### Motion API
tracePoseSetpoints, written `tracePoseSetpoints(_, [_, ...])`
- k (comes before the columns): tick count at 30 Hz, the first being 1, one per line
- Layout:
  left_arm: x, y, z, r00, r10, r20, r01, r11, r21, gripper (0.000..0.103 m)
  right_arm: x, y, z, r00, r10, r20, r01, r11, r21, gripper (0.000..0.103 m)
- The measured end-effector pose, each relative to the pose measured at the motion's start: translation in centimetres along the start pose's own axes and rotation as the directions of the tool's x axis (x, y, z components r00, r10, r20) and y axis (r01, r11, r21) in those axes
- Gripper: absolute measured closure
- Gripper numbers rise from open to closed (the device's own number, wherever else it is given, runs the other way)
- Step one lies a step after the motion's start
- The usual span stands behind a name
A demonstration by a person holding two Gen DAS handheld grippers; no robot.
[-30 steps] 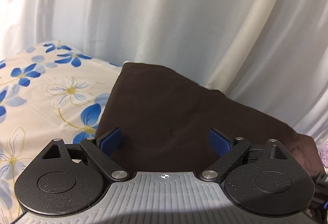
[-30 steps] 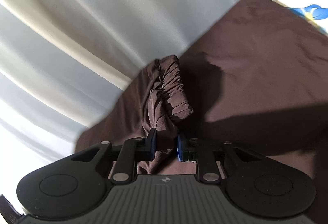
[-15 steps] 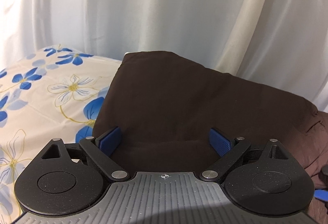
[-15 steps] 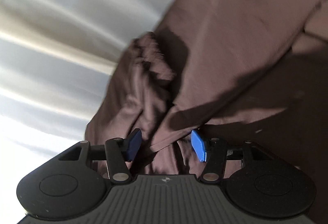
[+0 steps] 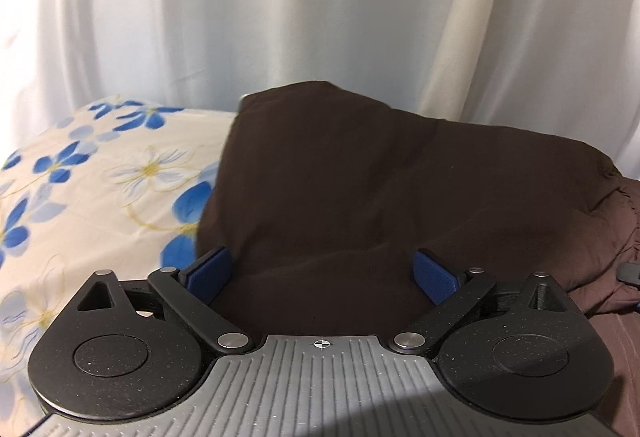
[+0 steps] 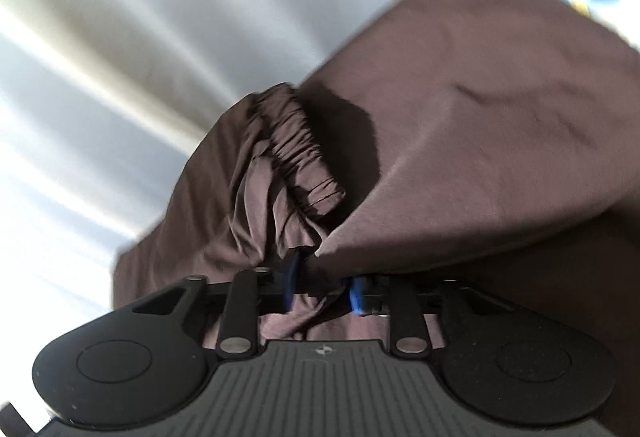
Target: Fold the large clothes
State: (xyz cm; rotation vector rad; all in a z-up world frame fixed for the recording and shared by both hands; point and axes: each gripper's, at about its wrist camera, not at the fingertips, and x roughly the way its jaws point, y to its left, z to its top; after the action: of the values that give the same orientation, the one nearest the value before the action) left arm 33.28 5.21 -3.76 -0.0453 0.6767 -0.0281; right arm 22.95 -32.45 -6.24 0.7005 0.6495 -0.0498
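Fingers (image 5: 208, 273) of the left gripper (image 5: 322, 271) stand spread wide and are opening, blue pads well apart, with nothing pinched; the near edge of the dark brown garment (image 5: 360, 205) lies in the gap between them without either pad visibly pressing on it. Fingers (image 6: 289, 279) of the right gripper (image 6: 322, 287) are closing, and a bunched fold of the same brown garment (image 6: 460, 109) sits between the two blue pads, gripped there.

Garment condition: plain dark brown fabric, matte, no print. In the left wrist view it lies as a broad folded panel with a smooth top face and a rounded far corner, resting on a bed sheet (image 5: 92, 189) of cream cloth printed with blue and white flowers. The sheet shows to the left of the garment. At the right edge of that view the cloth turns rumpled.

In the right wrist view, somewhat blurred, a gathered elastic band (image 6: 304, 165) runs through a crumpled mass just beyond the pads; to its right a flat layer overlaps, casting a shadow on the band.

Beyond the garment in both views hangs a white curtain (image 5: 280, 17) in vertical folds.
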Motion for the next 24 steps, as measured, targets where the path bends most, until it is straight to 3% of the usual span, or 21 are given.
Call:
tracePoseSetpoints(2, [-0.6,0.1,-0.1,0.999,0.032,-0.014,-0.032,0.999,-0.007,0.002,-1.0,0.5,-0.3,1.0,-0.017,0.005,0.018,0.997,-0.075,0.046])
tracePoseSetpoints(6, [-2.3,0.3,-0.3,0.996,0.075,-0.045,-0.075,0.997,-0.001,0.001,-4.6,0.0,-1.3,1.0,0.023,-0.008,-0.024,0.984,-0.175,0.034])
tracePoseSetpoints(7, [-3.2,0.4,-0.4,0.996,0.079,-0.051,-0.079,0.997,0.007,0.001,-6.2,-0.5,-1.6,0.999,0.037,-0.017,-0.04,0.98,-0.197,0.027])
tracePoseSetpoints(10, [-7.2,1.8,-1.1,0.997,0.015,-0.07,-0.017,0.999,-0.033,0.001,-11.3,-1.9,-2.7,0.996,0.067,-0.066,-0.081,0.967,-0.242,0.015])
tracePoseSetpoints(13, [-12.5,4.7,-2.6,0.995,-0.081,-0.06,0.074,0.992,-0.106,0.001,-16.7,-5.2,-3.6,0.994,0.024,-0.108,-0.05,0.969,-0.24,0.005])
tracePoseSetpoints(16, [-17.1,7.7,-5.1,0.994,-0.085,-0.072,0.075,0.988,-0.134,0.001,-23.3,-8.7,-4.5,0.995,-0.059,-0.085,0.037,0.97,-0.241,0.005])
tracePoseSetpoints(21, [-20.3,12.8,-9.6,0.976,-0.057,-0.209,0.014,0.979,-0.202,0.001,-29.2,-15.5,-6.4,0.984,-0.142,-0.109,0.129,0.984,-0.12,0.005])
tracePoseSetpoints(24, [-20.7,15.0,-11.2,0.964,-0.061,-0.259,-0.004,0.97,-0.244,0.001,-30.5,-17.7,-7.4,0.98,-0.173,-0.099,0.161,0.98,-0.12,0.021])
